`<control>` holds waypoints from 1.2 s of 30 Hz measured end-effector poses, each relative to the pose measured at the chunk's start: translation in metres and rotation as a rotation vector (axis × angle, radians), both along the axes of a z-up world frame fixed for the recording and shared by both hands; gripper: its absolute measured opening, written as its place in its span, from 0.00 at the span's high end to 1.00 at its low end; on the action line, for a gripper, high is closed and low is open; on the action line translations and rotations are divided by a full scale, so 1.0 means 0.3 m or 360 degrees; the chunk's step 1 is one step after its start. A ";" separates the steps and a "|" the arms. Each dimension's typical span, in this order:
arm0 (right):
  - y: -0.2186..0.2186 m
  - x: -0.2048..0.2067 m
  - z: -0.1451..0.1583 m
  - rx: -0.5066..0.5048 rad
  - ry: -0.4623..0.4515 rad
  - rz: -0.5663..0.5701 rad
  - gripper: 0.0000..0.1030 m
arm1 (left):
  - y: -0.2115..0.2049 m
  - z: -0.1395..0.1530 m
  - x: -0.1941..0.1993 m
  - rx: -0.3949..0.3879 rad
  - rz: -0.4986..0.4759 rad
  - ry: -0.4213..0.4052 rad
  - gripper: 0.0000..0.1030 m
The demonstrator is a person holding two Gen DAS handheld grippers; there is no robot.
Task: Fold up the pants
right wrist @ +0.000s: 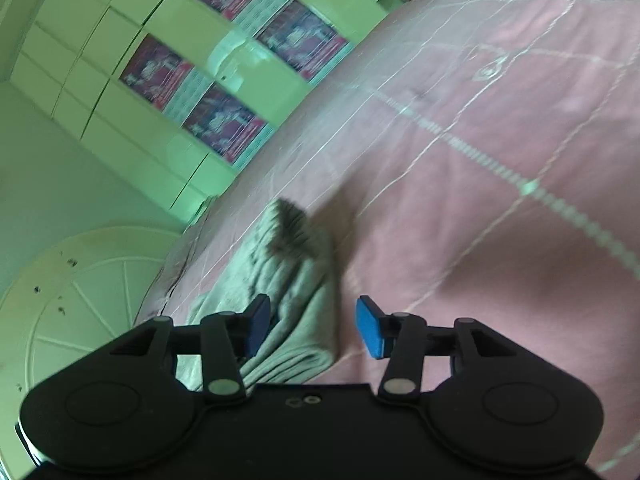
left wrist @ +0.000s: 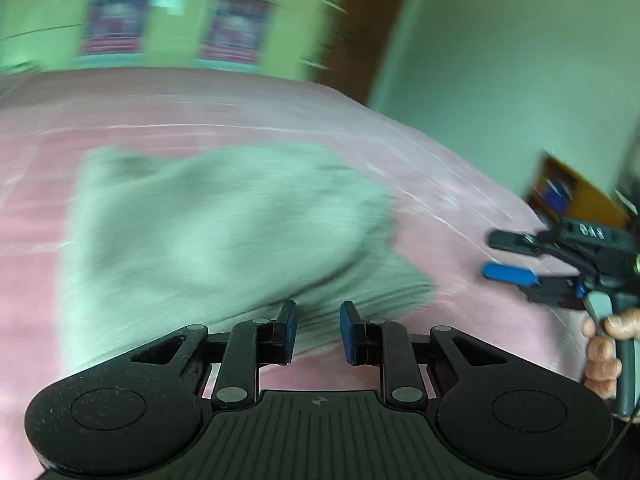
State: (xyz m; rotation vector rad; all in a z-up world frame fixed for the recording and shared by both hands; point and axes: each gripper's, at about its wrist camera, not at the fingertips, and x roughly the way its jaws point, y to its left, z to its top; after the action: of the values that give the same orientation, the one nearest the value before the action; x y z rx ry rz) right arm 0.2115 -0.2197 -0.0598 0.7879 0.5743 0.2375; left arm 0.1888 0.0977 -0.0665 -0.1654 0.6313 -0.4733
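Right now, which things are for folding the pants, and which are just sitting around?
For the job:
folded grey-green fabric pants
left gripper, jaws open
right gripper, jaws open
pink checked bedspread

Just around:
red-and-blue wall posters
wooden shelf

Both grippers are just hanging there with nothing in them. Left gripper [left wrist: 318, 330] has its jaws parted a bit, blue pads facing each other with a gap between. Right gripper [right wrist: 314, 326] is spread wider. From the left wrist view you can see the right gripper [left wrist: 510, 256] off to the side, pointing left, with the person's right hand [left wrist: 604, 346] wrapped around its handle.
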 end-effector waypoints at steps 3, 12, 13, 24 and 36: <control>0.052 0.007 0.000 -0.0004 -0.0008 0.0032 0.60 | 0.151 -0.013 -0.099 -0.0013 0.0177 -0.0015 0.78; 0.142 -0.017 0.027 -0.0079 0.0009 0.0071 0.59 | 0.298 -0.046 -0.141 -0.0021 0.0359 0.0000 0.78; 0.145 -0.017 0.031 -0.0088 0.0010 0.0072 0.59 | 0.291 -0.047 -0.122 -0.0011 0.0362 -0.0003 0.78; 0.201 0.006 0.046 -0.0116 0.0013 0.0120 0.59 | 0.257 -0.053 -0.108 0.0059 0.0466 -0.0071 0.78; 0.204 -0.014 0.049 -0.0123 0.0021 0.0108 0.59 | 0.179 -0.063 -0.021 0.0209 0.0530 -0.0031 0.74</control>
State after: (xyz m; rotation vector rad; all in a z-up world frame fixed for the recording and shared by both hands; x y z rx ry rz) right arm 0.2073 -0.1586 -0.0453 0.6966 0.6195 0.2712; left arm 0.1824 0.1515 -0.0855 -0.1378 0.5996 -0.1117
